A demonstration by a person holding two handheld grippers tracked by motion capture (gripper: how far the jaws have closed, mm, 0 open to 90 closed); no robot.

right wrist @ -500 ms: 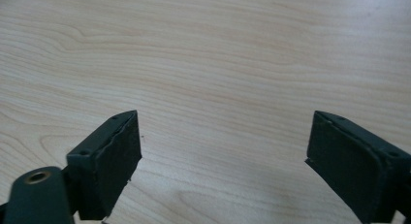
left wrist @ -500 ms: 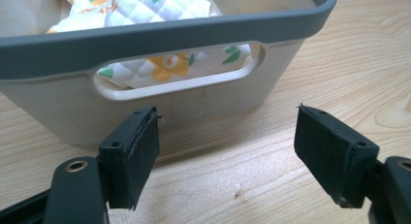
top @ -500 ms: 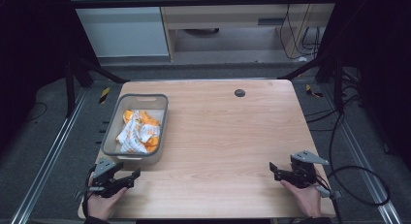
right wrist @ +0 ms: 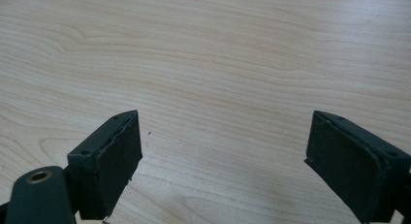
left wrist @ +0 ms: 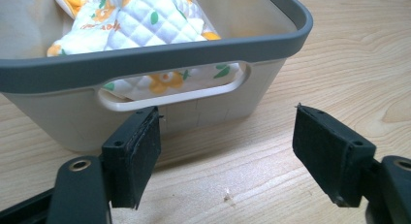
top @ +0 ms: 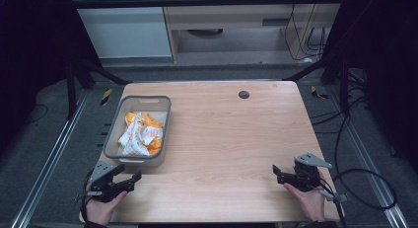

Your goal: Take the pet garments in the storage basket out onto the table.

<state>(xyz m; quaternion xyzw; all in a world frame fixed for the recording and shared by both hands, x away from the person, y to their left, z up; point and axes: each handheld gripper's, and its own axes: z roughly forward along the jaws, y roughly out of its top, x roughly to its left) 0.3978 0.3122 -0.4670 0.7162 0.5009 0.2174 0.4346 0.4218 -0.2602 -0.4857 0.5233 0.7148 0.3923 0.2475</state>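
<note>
From above, a grey bin point(top: 165, 120) of floral cloth point(top: 140, 134) sits near the tabletop's point(top: 231, 139) left edge, with the left gripper point(top: 129, 180) and right gripper point(top: 277, 172) at the near corners. The left gripper view reveals wide, empty jaws facing the bin's handle slot point(left wrist: 174, 90). The right gripper view shows wide jaws over bare wood.

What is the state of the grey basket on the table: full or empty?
Not empty. The basket holds crumpled white-and-orange floral quilted cloth, showing above its rim and through its handle slot.
</note>
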